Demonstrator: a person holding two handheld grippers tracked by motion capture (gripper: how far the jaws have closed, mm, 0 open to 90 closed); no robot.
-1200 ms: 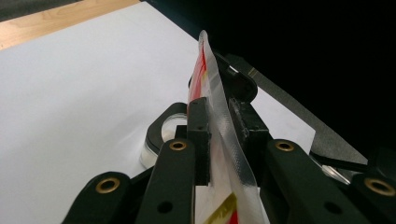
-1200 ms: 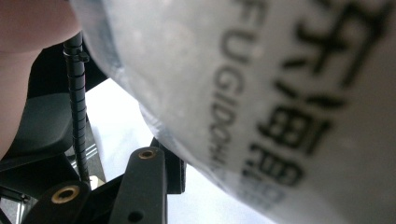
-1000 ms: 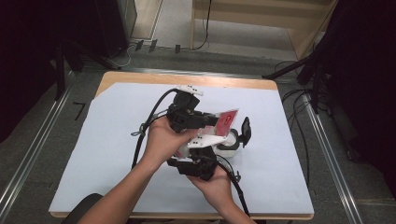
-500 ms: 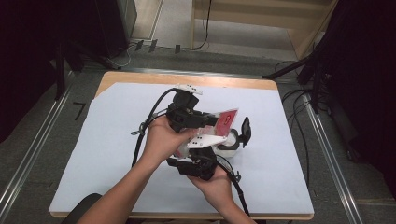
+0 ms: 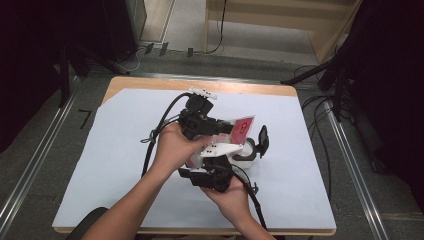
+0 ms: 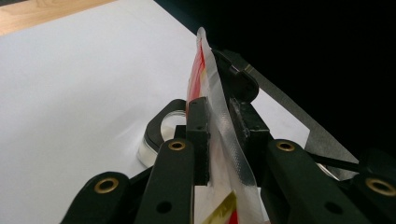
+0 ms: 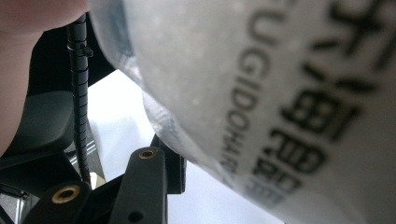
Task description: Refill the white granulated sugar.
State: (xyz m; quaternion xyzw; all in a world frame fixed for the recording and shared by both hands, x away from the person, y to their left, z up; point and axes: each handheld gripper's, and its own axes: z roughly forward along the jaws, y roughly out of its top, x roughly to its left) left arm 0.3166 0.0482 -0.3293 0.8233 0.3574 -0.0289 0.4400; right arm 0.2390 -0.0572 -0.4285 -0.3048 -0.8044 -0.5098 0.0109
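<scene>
A red and white packet (image 5: 239, 131) is held in the air over the middle of the table between both grippers. My left gripper (image 5: 220, 127) is shut on its upper sealed edge; in the left gripper view the packet (image 6: 212, 79) stands edge-on between the jaws. My right gripper (image 5: 212, 162) comes from below and grips the white lower part. In the right gripper view the printed packet (image 7: 261, 93) is very close, with one finger (image 7: 144, 182) showing. A small clear jar (image 5: 248, 154) with an open black lid (image 5: 262, 140) stands just under the packet.
A white sheet (image 5: 115, 145) covers the wooden table (image 5: 150, 82). Black cables (image 5: 162, 125) trail from both grippers across the sheet. Metal rails and dark stands flank the table.
</scene>
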